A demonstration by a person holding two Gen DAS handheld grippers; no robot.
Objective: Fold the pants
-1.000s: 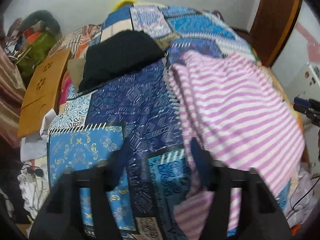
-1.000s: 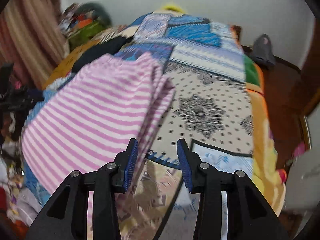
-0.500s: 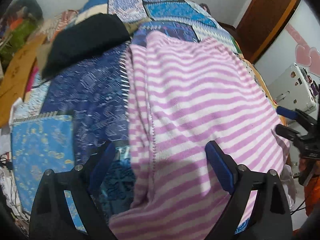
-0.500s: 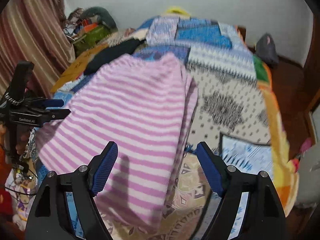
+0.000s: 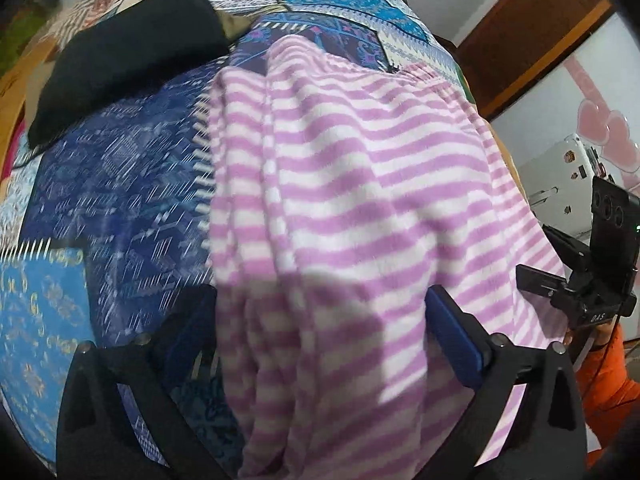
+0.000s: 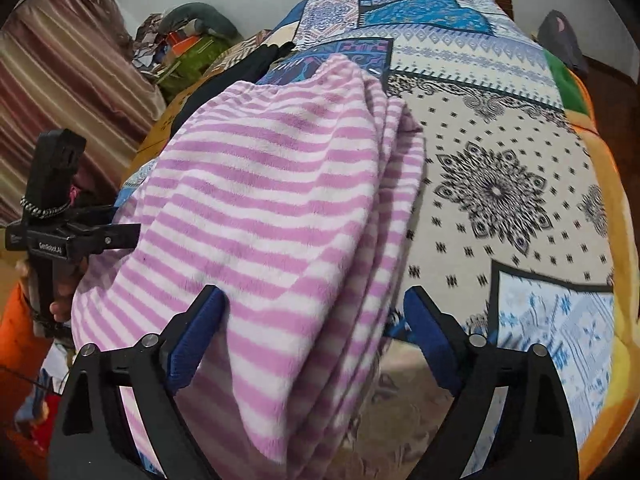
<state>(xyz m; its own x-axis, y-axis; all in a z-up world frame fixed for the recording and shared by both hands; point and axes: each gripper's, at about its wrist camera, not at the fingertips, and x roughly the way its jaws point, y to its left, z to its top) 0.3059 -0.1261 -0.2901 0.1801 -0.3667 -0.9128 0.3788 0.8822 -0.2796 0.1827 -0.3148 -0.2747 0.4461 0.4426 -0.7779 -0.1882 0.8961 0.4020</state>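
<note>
Left wrist view: left gripper (image 5: pixel 320 332) is spread wide over the near end of the pants (image 5: pixel 340 200), jaws straddling the folded left edge, pads clear of the cloth. Nothing gripped. Jaws have just been opening, with pants between them.

Right gripper (image 6: pixel 312 328) same story: jaws released and just been opening, pants' stacked right edge sits between the pads, left pad just beside or brushing the pile. Not clamped.

Pants lie lengthwise on the bed (image 6: pixel 500 184), running away from both grippers, already doubled leg on leg by the look of it. Waistband seems to be at the far end.

Judgement on the step: grab both near corners for the next fold toward the far end.
- Drop each gripper until the lower pad slides under all layers, not just the top one.
- Close on the corners at matching depth, else the fold skews.
- Lift both together, carry forward level, and lay the hem on the waistband.
- Fleece is thick and slack, so expect layers to slip; bite deep.

Hard to read:
- Near hem is cut off below both grippers.
- Layer count at the right edge unclear.
- Left view is motion-blurred.
- Dark cloth (image 5: pixel 128 52) ahead-left of the left gripper, type unknown.
</note>
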